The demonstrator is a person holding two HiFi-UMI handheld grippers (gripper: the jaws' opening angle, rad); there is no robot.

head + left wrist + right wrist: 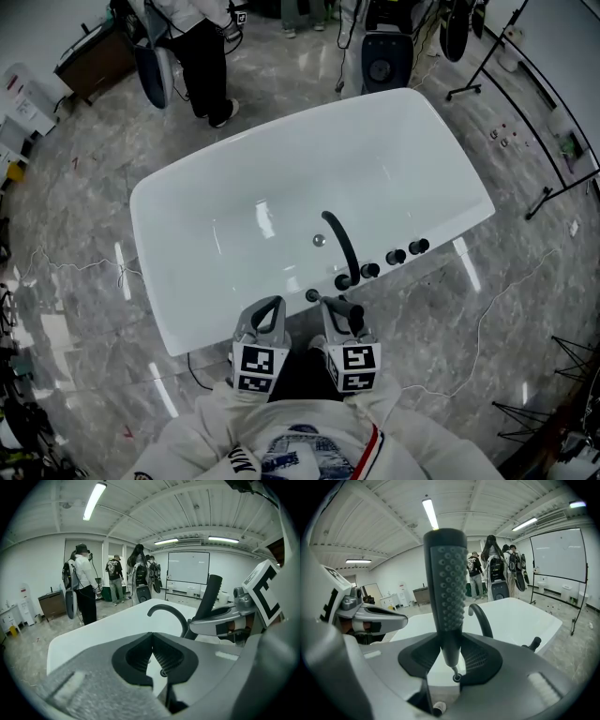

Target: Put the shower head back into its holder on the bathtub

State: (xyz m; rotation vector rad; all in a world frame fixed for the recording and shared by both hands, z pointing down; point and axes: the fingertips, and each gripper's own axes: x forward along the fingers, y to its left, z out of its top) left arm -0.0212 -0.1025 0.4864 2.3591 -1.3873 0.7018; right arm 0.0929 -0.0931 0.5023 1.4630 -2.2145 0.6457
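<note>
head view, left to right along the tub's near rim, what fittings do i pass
small round fitting → curved black spout → first black knob → second black knob → third black knob

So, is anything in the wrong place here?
Yes. The black, studded, stick-shaped shower head is out of its holder: the right gripper clamps it upright at the white bathtub's near edge. Nothing looks spilled or broken.
</note>
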